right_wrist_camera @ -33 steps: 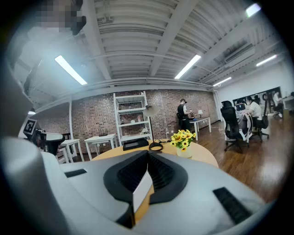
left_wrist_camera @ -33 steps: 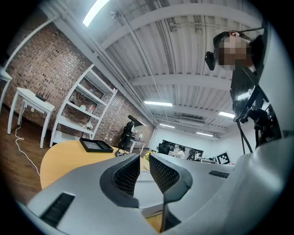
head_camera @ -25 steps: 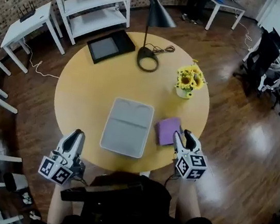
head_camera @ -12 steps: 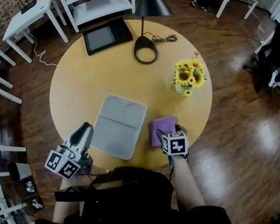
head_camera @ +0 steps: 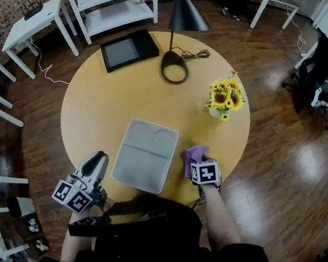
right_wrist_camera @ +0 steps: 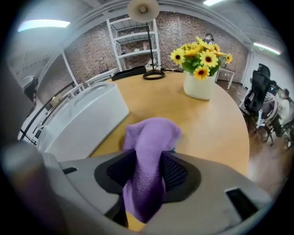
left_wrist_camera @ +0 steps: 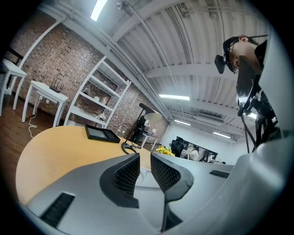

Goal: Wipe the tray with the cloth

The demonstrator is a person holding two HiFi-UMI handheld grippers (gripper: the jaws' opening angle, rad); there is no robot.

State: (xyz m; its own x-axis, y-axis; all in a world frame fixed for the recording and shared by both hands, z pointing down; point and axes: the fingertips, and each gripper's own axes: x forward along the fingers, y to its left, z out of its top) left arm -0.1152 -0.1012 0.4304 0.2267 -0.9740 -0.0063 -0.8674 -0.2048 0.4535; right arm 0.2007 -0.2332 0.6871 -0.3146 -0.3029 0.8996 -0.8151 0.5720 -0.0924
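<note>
Head view, flower vase (head_camera: 222, 100) beyond cloth (head_camera: 194, 154), lamp (head_camera: 186, 15), tablet (head_camera: 129, 50) behind tray (head_camera: 145, 155)

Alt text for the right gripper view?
The right gripper has just been closing its jaws, which now pinch a bunched purple cloth over a wooden table. A white tray sits to the left, and a vase of yellow flowers stands beyond.

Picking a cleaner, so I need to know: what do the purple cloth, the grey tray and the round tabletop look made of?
Cloth: soft fuzzy fabric, likely microfibre or terry; nappy surface, limp folds.
Tray: probably moulded plastic, matte light grey; rounded corners and pressed-in compartments.
Tabletop: wood or wood-look laminate, smooth satin tan; cannot tell which.
</note>
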